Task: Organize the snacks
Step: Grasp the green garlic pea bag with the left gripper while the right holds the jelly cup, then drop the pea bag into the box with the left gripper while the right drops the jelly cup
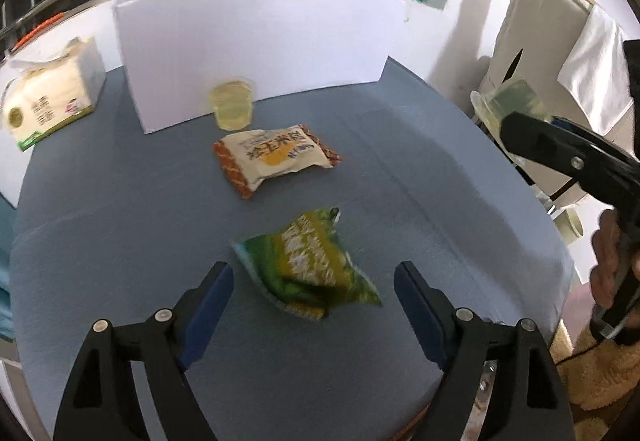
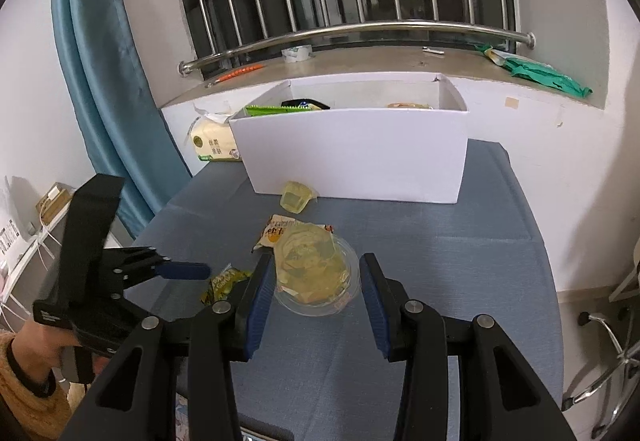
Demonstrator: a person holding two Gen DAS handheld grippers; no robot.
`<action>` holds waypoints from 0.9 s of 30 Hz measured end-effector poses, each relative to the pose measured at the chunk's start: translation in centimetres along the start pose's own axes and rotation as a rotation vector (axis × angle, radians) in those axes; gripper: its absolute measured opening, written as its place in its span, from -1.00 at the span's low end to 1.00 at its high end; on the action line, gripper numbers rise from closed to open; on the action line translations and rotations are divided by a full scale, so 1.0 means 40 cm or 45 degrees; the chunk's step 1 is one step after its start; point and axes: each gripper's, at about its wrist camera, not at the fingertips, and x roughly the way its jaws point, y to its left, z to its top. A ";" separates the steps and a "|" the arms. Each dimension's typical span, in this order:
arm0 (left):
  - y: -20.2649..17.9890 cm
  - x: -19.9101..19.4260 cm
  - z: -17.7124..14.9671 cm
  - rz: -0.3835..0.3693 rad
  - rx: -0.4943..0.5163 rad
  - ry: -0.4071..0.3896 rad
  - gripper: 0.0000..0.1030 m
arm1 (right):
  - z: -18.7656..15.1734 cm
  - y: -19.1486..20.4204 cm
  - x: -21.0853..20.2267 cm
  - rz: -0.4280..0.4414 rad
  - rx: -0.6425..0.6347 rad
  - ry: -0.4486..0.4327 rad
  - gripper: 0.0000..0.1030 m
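My right gripper (image 2: 316,281) holds a clear plastic jelly cup with yellowish contents (image 2: 316,273) between its blue-padded fingers (image 2: 256,305), lifted above the middle of the blue-covered bench (image 2: 460,261); from the left wrist the same cup (image 1: 508,105) shows out past the bench's right edge. My left gripper (image 1: 314,301) hangs with fingers (image 1: 208,305) spread wide and empty, just over a crumpled green foil snack packet (image 1: 312,265) lying near the bench's front edge; the packet is blurred. Further in, an orange-and-white snack packet (image 1: 272,157) lies flat near the bench's middle, and beyond it a second small yellow jelly cup (image 1: 232,105) rests just beside the front wall of a white cardboard box (image 2: 352,157) standing along the far edge. The box already contains several snacks, seen over its rim from the right wrist. A paper tissue pack (image 1: 48,93) sits at the far left corner. A green wrapper (image 2: 544,75) lies on the window ledge (image 2: 360,61) behind.
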 end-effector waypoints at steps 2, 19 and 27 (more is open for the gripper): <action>-0.002 0.010 0.008 0.030 0.013 -0.012 -0.21 | -0.005 0.000 0.002 0.001 0.000 0.008 -0.09; 0.070 -0.247 0.270 0.084 -0.030 -0.503 -0.23 | 0.212 -0.031 0.021 0.023 0.028 -0.130 -0.09; 0.165 -0.161 0.494 0.150 -0.110 -0.483 0.02 | 0.423 -0.118 0.169 -0.060 0.116 -0.085 -0.09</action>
